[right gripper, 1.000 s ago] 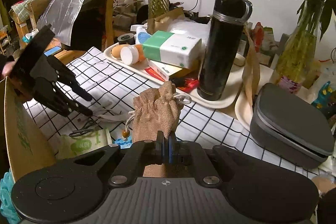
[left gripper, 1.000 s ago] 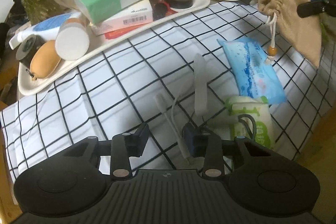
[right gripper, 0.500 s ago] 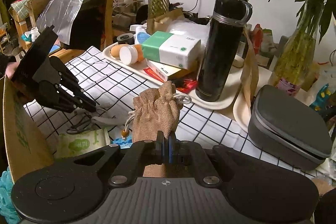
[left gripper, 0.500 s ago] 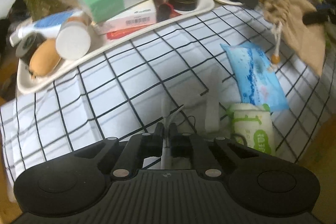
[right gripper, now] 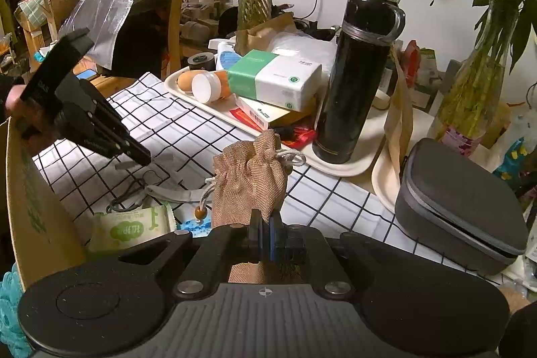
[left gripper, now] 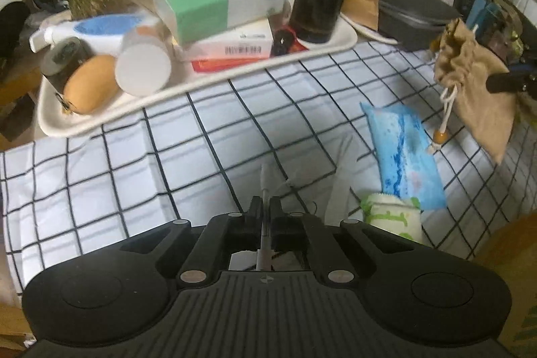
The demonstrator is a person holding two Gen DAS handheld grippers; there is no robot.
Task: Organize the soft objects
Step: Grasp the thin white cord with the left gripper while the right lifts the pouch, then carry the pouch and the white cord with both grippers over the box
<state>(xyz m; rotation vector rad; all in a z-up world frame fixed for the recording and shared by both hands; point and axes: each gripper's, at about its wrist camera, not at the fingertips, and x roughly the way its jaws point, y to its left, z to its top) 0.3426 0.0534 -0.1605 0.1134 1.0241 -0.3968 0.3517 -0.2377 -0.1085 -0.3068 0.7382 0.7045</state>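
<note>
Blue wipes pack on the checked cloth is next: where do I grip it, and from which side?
The blue wipes pack lies flat and is long and narrow, so probably pinch across its width near the middle, coming from above. The burlap pouch in the right gripper hangs close alongside; approach from the open tablecloth side.

Bare checked cloth (left gripper: 141, 163) ahead of left claw (left gripper: 265, 207) — crowded tray (left gripper: 100, 119) beyond, wipes packet (left gripper: 406, 156) rightward.

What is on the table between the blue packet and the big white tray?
Only bare checked tablecloth lies between the blue packet and the white tray, as the left wrist view shows.
</note>
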